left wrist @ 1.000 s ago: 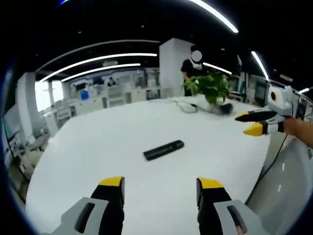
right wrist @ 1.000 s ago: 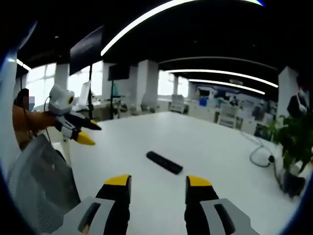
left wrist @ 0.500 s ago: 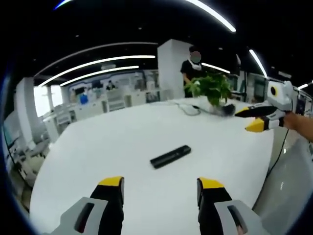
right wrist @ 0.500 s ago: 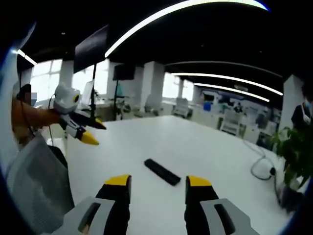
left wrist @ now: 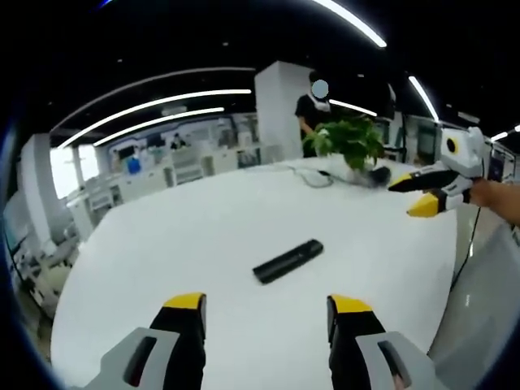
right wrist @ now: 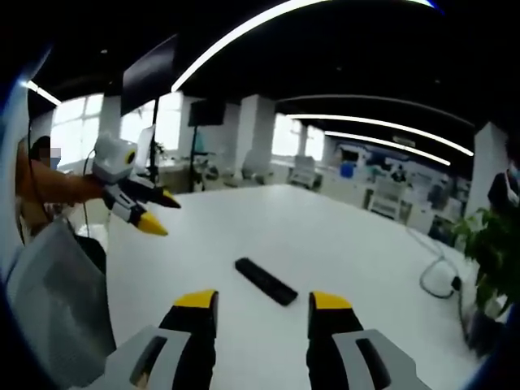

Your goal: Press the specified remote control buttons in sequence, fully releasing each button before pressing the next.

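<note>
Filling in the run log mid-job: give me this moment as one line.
phase: approach | remote: flat on table, untouched | left gripper: open, above table | right gripper: open, above table

White table [left wrist: 162, 244], large, with rounded edge: one black remote control [left wrist: 288, 261] lying flat near its middle, well apart from a potted green plant [left wrist: 351, 145] and a looped cable [left wrist: 313, 175] with a dark plug, both at the far edge.

Bare table [left wrist: 187, 236] around remote [left wrist: 288, 261] — plant [left wrist: 349, 142], cable [left wrist: 313, 175] well apart.
</note>
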Demonstrator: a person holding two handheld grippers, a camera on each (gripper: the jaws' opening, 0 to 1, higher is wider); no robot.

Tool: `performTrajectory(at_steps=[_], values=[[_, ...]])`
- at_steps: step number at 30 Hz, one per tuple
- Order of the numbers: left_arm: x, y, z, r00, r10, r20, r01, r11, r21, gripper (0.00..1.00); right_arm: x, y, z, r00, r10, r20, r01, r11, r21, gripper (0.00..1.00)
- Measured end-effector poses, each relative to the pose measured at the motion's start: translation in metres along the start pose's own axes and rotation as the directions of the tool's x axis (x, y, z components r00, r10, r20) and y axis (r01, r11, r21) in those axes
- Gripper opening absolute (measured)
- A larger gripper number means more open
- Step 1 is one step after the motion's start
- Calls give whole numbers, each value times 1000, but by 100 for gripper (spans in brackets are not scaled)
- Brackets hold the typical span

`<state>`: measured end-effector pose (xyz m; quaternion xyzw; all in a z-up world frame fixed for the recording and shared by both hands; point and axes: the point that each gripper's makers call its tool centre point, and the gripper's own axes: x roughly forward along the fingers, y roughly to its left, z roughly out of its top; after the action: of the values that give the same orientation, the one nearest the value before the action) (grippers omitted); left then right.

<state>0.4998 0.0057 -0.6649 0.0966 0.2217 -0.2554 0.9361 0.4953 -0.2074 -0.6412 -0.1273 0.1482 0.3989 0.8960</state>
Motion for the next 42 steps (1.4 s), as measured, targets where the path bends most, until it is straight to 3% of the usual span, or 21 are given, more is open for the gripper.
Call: performTrajectory(at_steps=[23,42], values=[[36,5,-27,995,-48,-82,49,999,11,60,32,-14,-29,996,41,-82,-43,999,-14,41],[66,10,-47,984,-102,-146,107,994,31,60,64,-26,-63,981,83,-178,-89,996,-24,40]])
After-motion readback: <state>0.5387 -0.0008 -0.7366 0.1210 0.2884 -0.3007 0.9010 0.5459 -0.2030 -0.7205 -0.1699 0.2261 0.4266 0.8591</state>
